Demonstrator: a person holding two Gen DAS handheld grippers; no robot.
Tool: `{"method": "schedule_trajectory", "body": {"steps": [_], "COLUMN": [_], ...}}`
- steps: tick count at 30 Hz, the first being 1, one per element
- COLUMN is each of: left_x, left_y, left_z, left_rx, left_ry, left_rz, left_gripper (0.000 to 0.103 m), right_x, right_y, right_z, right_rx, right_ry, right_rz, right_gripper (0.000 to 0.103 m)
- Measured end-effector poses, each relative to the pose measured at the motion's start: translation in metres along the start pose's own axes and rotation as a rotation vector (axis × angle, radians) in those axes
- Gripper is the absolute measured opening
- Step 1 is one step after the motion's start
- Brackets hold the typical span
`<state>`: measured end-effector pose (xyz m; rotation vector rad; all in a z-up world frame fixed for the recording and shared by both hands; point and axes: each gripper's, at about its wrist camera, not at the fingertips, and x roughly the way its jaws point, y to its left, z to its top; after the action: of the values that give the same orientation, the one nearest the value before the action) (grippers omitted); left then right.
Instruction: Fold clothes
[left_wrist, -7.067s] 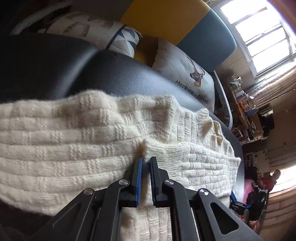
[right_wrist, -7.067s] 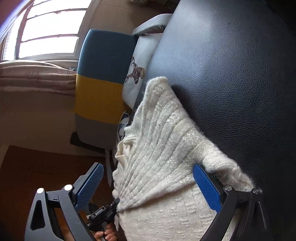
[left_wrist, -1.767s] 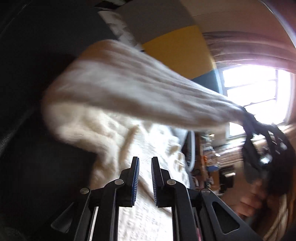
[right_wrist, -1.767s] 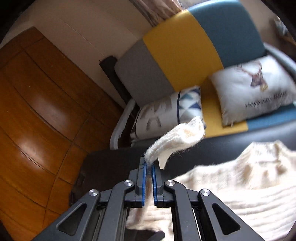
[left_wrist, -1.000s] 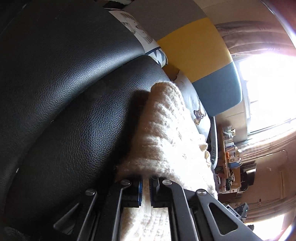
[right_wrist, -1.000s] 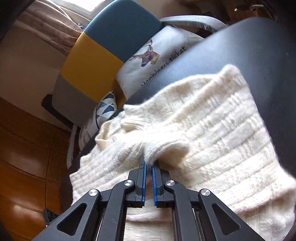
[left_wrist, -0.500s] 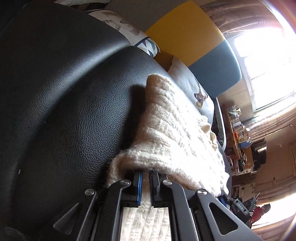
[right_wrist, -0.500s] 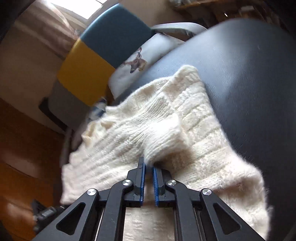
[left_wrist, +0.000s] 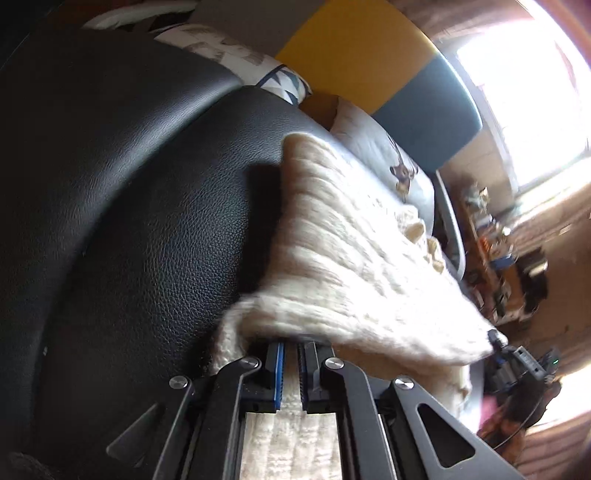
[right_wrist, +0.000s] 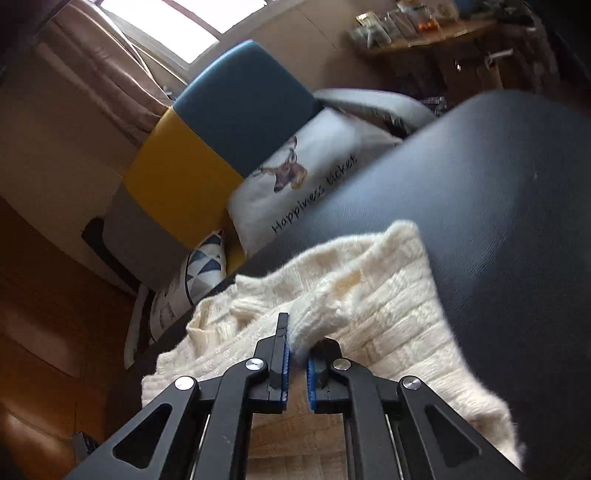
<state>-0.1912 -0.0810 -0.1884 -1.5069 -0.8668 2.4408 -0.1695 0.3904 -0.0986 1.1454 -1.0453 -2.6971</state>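
**Currently: cream sweater pinched at two points on black cushion**

Cream knit sweater (left_wrist: 332, 266) lies on the black leather cushion (left_wrist: 129, 221), ahead of both sets of fingers. In the left wrist view its long axis runs away from the fingertips, up toward the deer-print pillow (left_wrist: 399, 166); a lifted edge stretches off to the right of the fingers, toward the other tool.

Left gripper (left_wrist: 290, 354): jaws nearly closed, a narrow gap showing, with a fold of the knit draped over and caught between the tips. Blue pads visible on the inner faces.

Right gripper (right_wrist: 297, 354): jaws close together, clamped on a rolled cuff-like end of the sweater (right_wrist: 369, 314). That end rises just beyond the fingertips, and the rest spreads flat behind and right of them. Patchwork chair back (right_wrist: 207, 147) stands farther off.
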Motion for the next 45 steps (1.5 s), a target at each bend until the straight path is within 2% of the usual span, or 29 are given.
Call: {"method": "schedule_trajectory", "body": {"steps": [1, 4, 6, 9, 11, 12, 13, 15, 16, 19, 20, 21, 25, 26, 29, 30, 32, 36, 40, 41, 45], "left_x": [0.0, -0.004, -0.006, -0.014, -0.026, -0.033, -0.04, -0.056, -0.061, -0.071, -0.071, -0.071, -0.061, -0.053, -0.016, -0.003, 0.001, -0.014, -0.041, -0.044, -0.017], "left_y": [-0.003, -0.01, -0.008, 0.001, 0.011, 0.017, 0.023, 0.037, 0.042, 0.05, 0.048, 0.045, 0.008, -0.006, -0.027, -0.019, 0.001, 0.008, 0.002, 0.0, -0.007], "left_z": [-0.001, -0.003, -0.003, -0.005, -0.007, -0.009, -0.011, -0.011, -0.008, 0.004, 0.009, 0.013, 0.018, 0.017, 0.014, 0.009, 0.0, 0.003, 0.028, 0.038, 0.076], "left_rx": [0.02, 0.066, 0.065, 0.024, -0.005, -0.022, -0.036, -0.072, -0.086, -0.109, -0.114, -0.119, -0.021, 0.024, 0.1, 0.095, 0.075, 0.051, 0.098, 0.114, 0.17], "left_ry": [0.002, 0.003, 0.008, 0.025, 0.021, 0.014, 0.007, -0.014, -0.029, -0.068, -0.068, -0.068, -0.06, -0.045, 0.031, 0.062, 0.04, 0.039, -0.055, -0.069, -0.04], "left_rz": [0.015, 0.045, 0.042, -0.006, -0.057, -0.088, -0.105, -0.142, -0.141, -0.157, -0.195, -0.234, -0.316, -0.309, -0.135, -0.066, -0.126, -0.178, -0.216, -0.209, -0.121], "left_gripper": [0.004, 0.004, 0.004, 0.004, 0.004, 0.005, 0.005, 0.005, 0.005, 0.007, 0.007, 0.007, 0.007, 0.008, 0.009, 0.005, 0.002, 0.0, 0.005, 0.005, 0.005], "right_x": [-0.007, 0.015, 0.019, 0.016, 0.01, 0.006, -0.001, -0.016, -0.024, -0.046, -0.054, -0.047, -0.009, 0.001, 0.039, 0.047, 0.054, 0.053, 0.059, 0.06, 0.066], "right_y": [-0.001, -0.034, -0.051, -0.066, -0.071, -0.073, -0.068, -0.058, -0.053, -0.037, -0.032, -0.018, 0.039, 0.05, 0.062, 0.061, 0.06, 0.074, 0.097, 0.103, 0.126], "right_z": [0.002, -0.012, -0.021, -0.02, -0.017, -0.016, -0.015, -0.013, -0.012, -0.009, -0.008, -0.01, -0.022, -0.027, -0.042, -0.049, -0.061, -0.069, -0.068, -0.068, -0.067], "right_rx": [-0.013, 0.071, 0.117, 0.229, 0.25, 0.259, 0.232, 0.174, 0.145, 0.058, 0.029, -0.013, -0.152, -0.177, -0.191, -0.196, -0.241, -0.359, -0.428, -0.445, -0.513], "right_ry": [-0.024, 0.079, 0.075, 0.08, 0.082, 0.083, 0.068, 0.037, 0.021, -0.025, -0.041, -0.009, 0.12, 0.15, 0.23, 0.242, 0.244, 0.238, 0.269, 0.277, 0.308], "right_rz": [-0.021, -0.056, -0.016, 0.075, 0.098, 0.109, 0.097, 0.071, 0.058, 0.019, 0.006, 0.027, 0.089, 0.101, 0.083, 0.074, 0.062, 0.061, 0.07, 0.073, 0.081], "right_gripper": [0.008, 0.008, 0.007, 0.013, 0.019, 0.026, 0.041, 0.06, 0.064, 0.069, 0.069, 0.069, 0.072, 0.073, 0.075, 0.075, 0.075, 0.075, 0.077, 0.077, 0.077]}}
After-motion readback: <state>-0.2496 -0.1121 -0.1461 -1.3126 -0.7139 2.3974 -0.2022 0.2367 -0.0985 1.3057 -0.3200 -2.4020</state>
